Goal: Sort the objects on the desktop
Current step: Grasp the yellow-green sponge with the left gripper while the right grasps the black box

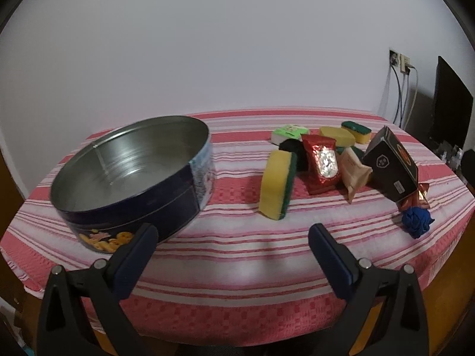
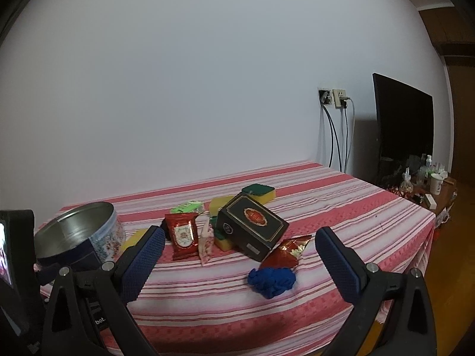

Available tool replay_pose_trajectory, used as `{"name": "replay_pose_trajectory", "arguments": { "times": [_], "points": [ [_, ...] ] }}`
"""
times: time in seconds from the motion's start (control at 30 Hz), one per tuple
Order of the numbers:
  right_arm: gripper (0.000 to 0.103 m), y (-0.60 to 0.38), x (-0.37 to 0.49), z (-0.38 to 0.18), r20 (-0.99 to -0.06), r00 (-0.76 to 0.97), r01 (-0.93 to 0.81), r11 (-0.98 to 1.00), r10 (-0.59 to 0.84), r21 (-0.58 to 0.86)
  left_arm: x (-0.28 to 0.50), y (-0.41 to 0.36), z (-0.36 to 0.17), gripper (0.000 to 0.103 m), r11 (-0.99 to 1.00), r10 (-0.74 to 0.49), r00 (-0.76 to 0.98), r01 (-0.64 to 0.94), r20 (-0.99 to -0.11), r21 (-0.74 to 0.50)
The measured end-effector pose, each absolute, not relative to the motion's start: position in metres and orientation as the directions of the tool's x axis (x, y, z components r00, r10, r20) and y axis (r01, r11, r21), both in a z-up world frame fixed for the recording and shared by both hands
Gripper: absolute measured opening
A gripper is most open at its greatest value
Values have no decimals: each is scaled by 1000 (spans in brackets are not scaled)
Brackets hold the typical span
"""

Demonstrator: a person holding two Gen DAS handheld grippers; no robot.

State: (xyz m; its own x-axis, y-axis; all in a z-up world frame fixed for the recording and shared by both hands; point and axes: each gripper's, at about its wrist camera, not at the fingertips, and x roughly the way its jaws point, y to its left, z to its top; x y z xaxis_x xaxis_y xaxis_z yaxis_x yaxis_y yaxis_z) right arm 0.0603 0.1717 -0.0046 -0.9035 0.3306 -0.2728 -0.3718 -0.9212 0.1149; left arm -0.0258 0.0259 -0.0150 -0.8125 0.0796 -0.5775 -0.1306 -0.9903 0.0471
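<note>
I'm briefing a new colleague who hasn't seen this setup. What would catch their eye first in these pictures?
Probably the big round cookie tin, open and bare inside, on the left of the striped tablecloth. Next, the bright heap to its right: a yellow-and-green sponge on edge, a shiny red packet, a tilted black box and a crumpled blue cloth nearest the front. Both the left gripper and right gripper hang open.

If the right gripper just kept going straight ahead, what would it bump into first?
Probably the blue crumpled cloth, which lies on the tablecloth between the open fingers of the right gripper; the black box sits behind it. Depth is hard to judge.
</note>
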Motion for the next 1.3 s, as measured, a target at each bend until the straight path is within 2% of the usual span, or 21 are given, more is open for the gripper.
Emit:
{"name": "replay_pose_trajectory", "arguments": {
  "times": [0.53, 0.77, 0.87, 1.03, 1.1, 1.23, 1.3],
  "points": [
    [102, 208, 50, -21, -281, -884, -415, -903, 372, 109, -70, 65, -11, 102, -970, 145, -803, -231, -578, 77],
    [102, 224, 50, -23, -288, -877, -435, -891, 386, 130, -104, 89, -19, 81, -955, 144, -764, -275, -629, 115],
    [102, 230, 49, -24, -292, -872, -445, -885, 393, 137, -113, 93, -26, 78, -953, 141, -743, -281, -654, 114],
    [102, 237, 42, -27, -309, -862, -457, -880, 402, 129, -126, 92, -39, 59, -951, 161, -688, -301, -708, 76],
    [102, 242, 38, -28, -320, -859, -452, -885, 399, 109, -130, 90, -45, 46, -951, 176, -661, -304, -729, 46],
    [102, 253, 28, -22, -326, -865, -422, -904, 381, 63, -133, 80, -52, 41, -952, 221, -630, -305, -744, -24],
    [102, 261, 25, -20, -327, -873, -403, -913, 361, 69, -132, 78, -52, 30, -953, 219, -639, -302, -737, -21]
  ]
}}
